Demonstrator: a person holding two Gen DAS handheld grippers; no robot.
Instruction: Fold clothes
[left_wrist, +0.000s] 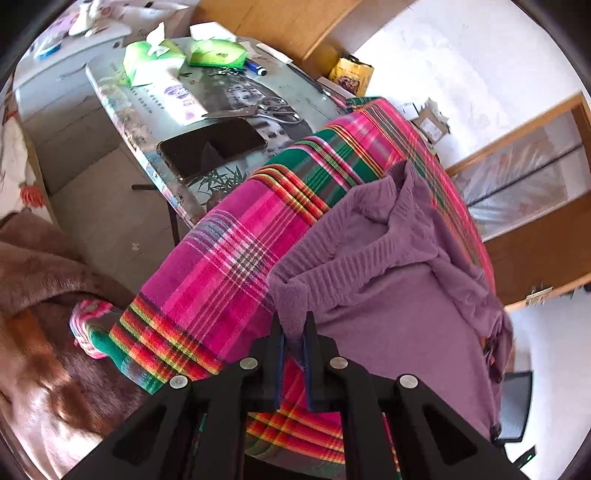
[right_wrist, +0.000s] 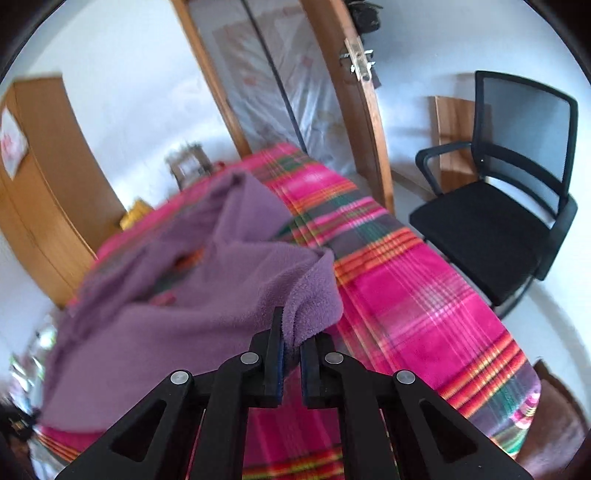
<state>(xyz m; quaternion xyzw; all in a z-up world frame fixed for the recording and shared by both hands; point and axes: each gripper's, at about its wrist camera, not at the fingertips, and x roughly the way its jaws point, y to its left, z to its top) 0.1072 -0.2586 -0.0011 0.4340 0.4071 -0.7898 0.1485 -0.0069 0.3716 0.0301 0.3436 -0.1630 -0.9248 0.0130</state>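
Your left tongs (left_wrist: 293, 354) are pinched down on a corner of the purple fleece (left_wrist: 388, 302), right where the ribbed band ends; the jaws stand narrow with cloth bunched between them. Your right tongs (right_wrist: 291, 354) are clamped on another edge of the same garment (right_wrist: 177, 317), a fat roll of fleece squeezed in the gap.

The fleece lies on the plaid cloth (left_wrist: 229, 251), sprawled from 6 o'clock up toward 1 o'clock in the left view, collar or cuff ribbing rumpled near the middle. In the right view it's blurred, so I can't tell you how flat the far part sits.

Handling, as I judge it: soft, light and limp, with no stiffness to help you. It'll sag between your two grips and drag on the plaid beneath, which may ride along. The pile is thick, so it shouldn't slip out, but thick rolls can creep; grip near hems and ribbing, where it's firmest.

Farther off in the left view, at 11 o'clock, the counter (left_wrist: 110, 96) carries a phone (left_wrist: 212, 149), scissors (left_wrist: 275, 110) and tissue packs (left_wrist: 151, 59). In the right view a black chair (right_wrist: 495, 229) stands at 3 o'clock.
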